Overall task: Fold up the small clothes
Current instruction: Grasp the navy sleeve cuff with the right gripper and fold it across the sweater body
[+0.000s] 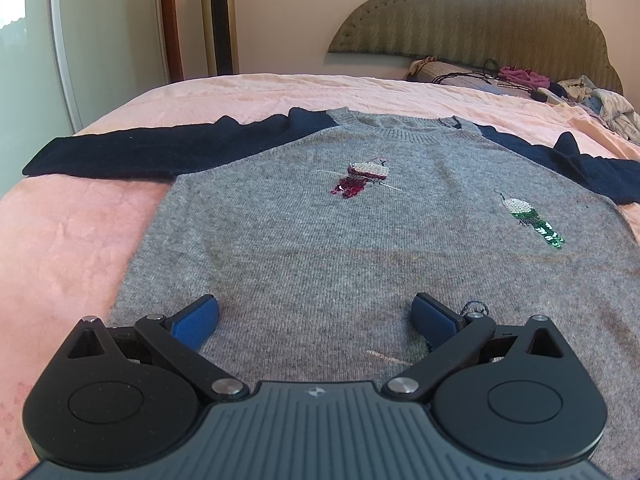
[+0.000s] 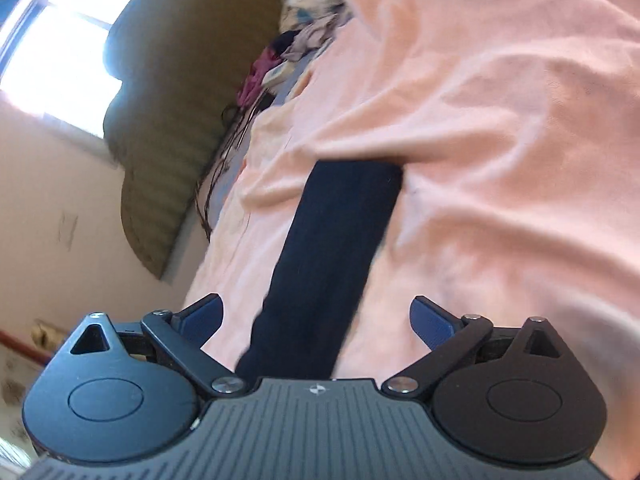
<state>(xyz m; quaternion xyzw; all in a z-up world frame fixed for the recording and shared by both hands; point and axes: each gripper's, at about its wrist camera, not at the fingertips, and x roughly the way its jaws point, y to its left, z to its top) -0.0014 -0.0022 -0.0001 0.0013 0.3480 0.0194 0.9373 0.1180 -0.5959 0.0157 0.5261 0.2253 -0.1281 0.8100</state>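
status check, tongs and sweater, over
Left tongs open over the sweater hem. Right tongs open, navy sleeve between, not gripped. Sweater flat, unfolded. Nothing in the way.

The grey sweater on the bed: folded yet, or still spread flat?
Spread flat, not folded. The sweater lies face up on the pink bedsheet, both navy sleeves stretched straight out sideways, neckline and sequin motifs fully showing.

This is a bedroom in a home. A bed (image 1: 100, 216) with a rumpled pink sheet (image 2: 500, 160) stands against a scalloped padded headboard (image 1: 480, 28), with a window (image 2: 60, 48) behind it. A tower fan (image 1: 219, 20) stands by the wall, and loose clothes (image 1: 600, 108) lie piled near the headboard.
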